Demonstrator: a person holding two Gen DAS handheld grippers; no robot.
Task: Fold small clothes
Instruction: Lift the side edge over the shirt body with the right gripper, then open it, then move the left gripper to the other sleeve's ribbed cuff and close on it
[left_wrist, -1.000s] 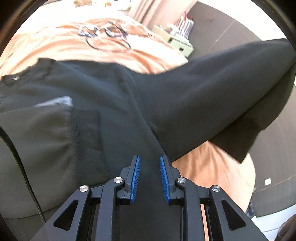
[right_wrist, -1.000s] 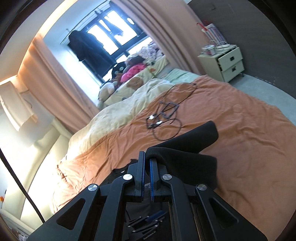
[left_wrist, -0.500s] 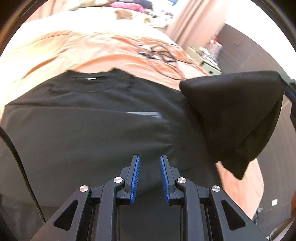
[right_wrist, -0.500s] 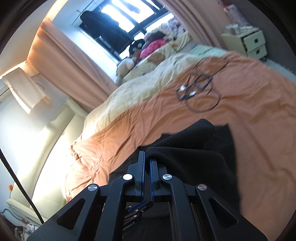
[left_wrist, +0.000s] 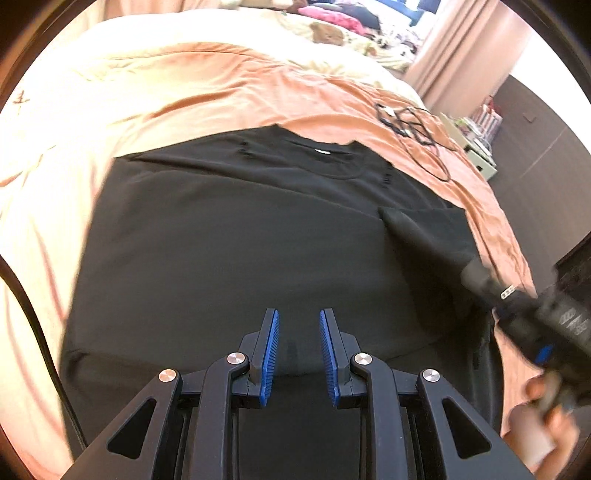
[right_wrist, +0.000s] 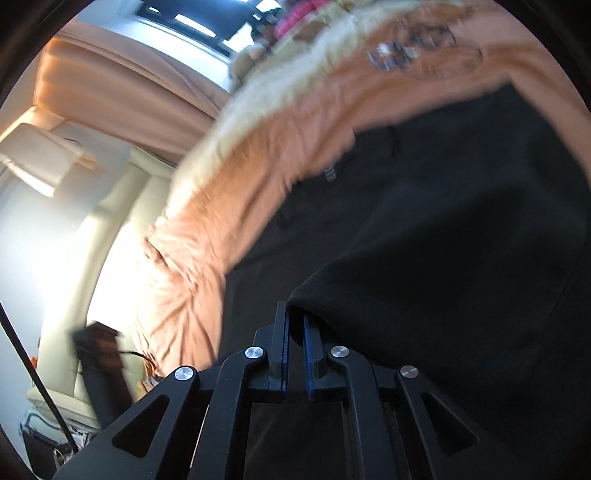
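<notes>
A black T-shirt (left_wrist: 240, 240) lies flat on the orange bedspread (left_wrist: 221, 85), its collar and white label (left_wrist: 323, 150) at the far end. My left gripper (left_wrist: 297, 314) hovers over the shirt's near hem, its blue pads apart with nothing pinched. At the right edge my right gripper (left_wrist: 476, 273) holds the sleeve (left_wrist: 424, 232), which is folded inward over the shirt's body. In the right wrist view a fold of the black T-shirt (right_wrist: 461, 221) sits between the tips of the right gripper (right_wrist: 295, 314). Its jaws are opening.
A black cable (left_wrist: 413, 125) lies coiled on the bedspread beyond the collar. A pale nightstand (left_wrist: 476, 155) stands off the bed's far right. A person's hand (left_wrist: 546, 424) grips the right tool. A cream blanket (right_wrist: 266, 92) and soft toys lie at the bed's head.
The right gripper came down and carried the lifted sleeve inward onto the shirt's body. The left gripper slid along the near hem, and more of the flat shirt shows.
</notes>
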